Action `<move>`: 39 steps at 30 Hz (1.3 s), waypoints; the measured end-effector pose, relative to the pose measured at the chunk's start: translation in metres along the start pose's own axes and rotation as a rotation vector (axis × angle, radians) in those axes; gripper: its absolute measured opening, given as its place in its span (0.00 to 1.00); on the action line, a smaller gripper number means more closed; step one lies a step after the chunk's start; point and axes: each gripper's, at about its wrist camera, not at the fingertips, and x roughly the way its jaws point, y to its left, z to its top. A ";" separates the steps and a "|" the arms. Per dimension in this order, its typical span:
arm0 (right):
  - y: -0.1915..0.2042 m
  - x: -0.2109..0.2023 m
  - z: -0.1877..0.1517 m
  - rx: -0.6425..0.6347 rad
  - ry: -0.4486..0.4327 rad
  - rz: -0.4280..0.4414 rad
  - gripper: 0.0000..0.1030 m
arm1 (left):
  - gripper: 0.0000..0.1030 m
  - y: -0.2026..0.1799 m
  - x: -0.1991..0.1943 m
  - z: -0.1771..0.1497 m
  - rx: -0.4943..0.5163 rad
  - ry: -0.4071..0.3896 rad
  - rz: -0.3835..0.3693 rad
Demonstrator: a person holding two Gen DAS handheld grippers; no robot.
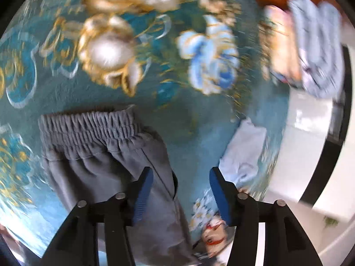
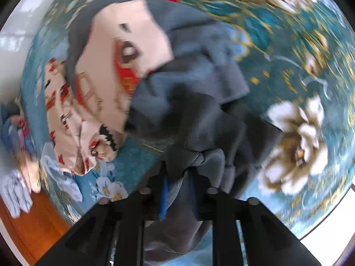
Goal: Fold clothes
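Grey shorts [image 1: 106, 155] with a ruched elastic waistband lie flat on the teal floral bedspread [image 1: 111, 93]. My left gripper [image 1: 180, 184] hovers over their right edge, open, and neither blue pad touches cloth. In the right wrist view a dark grey-blue garment [image 2: 199, 84] is crumpled on the bedspread [image 2: 288, 66]. A bunch of it drapes over my right gripper [image 2: 182, 168]. One blue pad [image 2: 164, 199] shows edge-on; cloth hides the other finger. The jaws stand a little apart with slack cloth between them.
A cream garment with red print [image 2: 106, 77] lies partly on the dark one. A pale blue cloth [image 1: 244, 153] and a pile of clothes [image 1: 310, 51] sit near the bed's edge. White floor [image 1: 310, 122] and orange wood [image 2: 37, 226] lie beyond.
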 end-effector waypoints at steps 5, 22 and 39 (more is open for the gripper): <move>0.001 -0.018 -0.014 -0.071 -0.042 0.116 0.50 | 0.67 0.031 -0.030 -0.023 0.097 -0.109 0.198; -0.105 -0.034 -0.075 -0.052 -0.100 0.020 0.55 | 0.56 0.118 0.020 -0.023 -0.044 -0.175 0.077; -0.113 -0.021 -0.068 -0.089 -0.163 0.168 0.55 | 0.28 0.082 -0.005 0.014 -0.073 -0.233 0.070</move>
